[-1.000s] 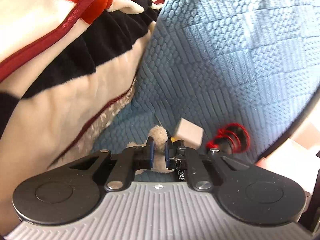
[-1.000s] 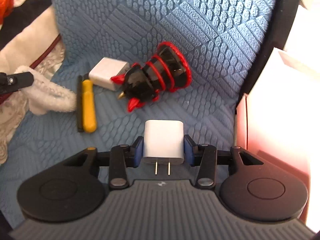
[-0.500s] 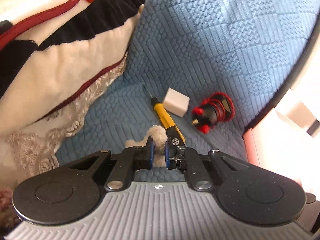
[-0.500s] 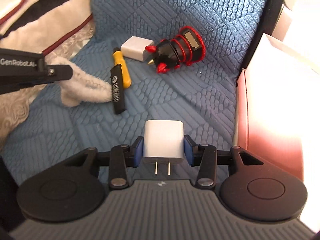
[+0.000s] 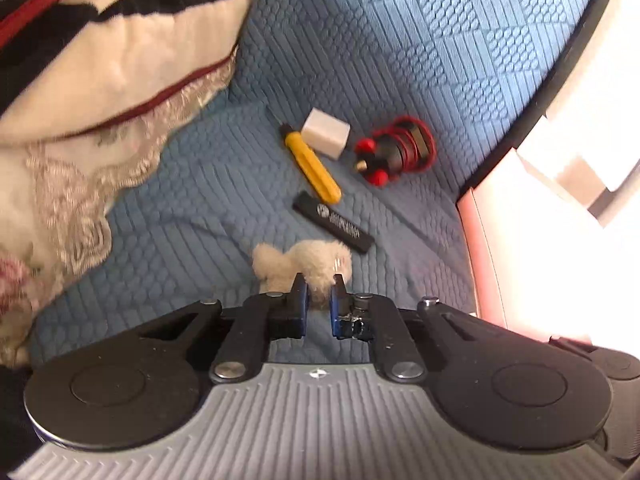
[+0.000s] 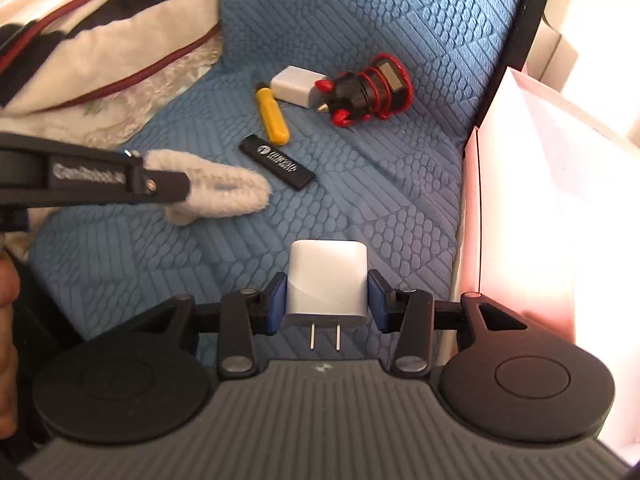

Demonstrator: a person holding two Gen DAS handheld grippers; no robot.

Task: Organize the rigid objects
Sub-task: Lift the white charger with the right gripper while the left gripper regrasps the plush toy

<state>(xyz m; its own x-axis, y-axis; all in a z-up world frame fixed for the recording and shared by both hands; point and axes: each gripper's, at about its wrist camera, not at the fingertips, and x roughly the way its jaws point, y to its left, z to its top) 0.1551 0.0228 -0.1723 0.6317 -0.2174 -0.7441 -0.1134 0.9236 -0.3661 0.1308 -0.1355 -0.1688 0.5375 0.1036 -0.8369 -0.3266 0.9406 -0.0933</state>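
Observation:
My left gripper [image 5: 318, 284] is shut on a fluffy cream plush piece [image 5: 308, 262], held above the blue quilted cover [image 5: 400, 60]; it also shows in the right wrist view [image 6: 224, 190]. My right gripper [image 6: 327, 292] is shut on a white plug charger [image 6: 327, 276], prongs toward the camera. On the cover lie a black lighter [image 5: 333, 222] [image 6: 277, 162], a yellow-handled tool [image 5: 312, 168] [image 6: 272, 115], a second white charger [image 5: 326, 138] [image 6: 294, 86] and a black and red toy [image 5: 396, 150] [image 6: 368, 88].
A striped cream, black and red blanket [image 5: 100, 60] is bunched at the left, with lace trim [image 5: 72, 192]. A pink-white box [image 5: 540, 248] [image 6: 528, 200] stands at the right past the cover's dark edge.
Both grippers have pulled back and up from the objects, still holding their loads. The black lighter, covered before, now lies in plain view beside the yellow tool.

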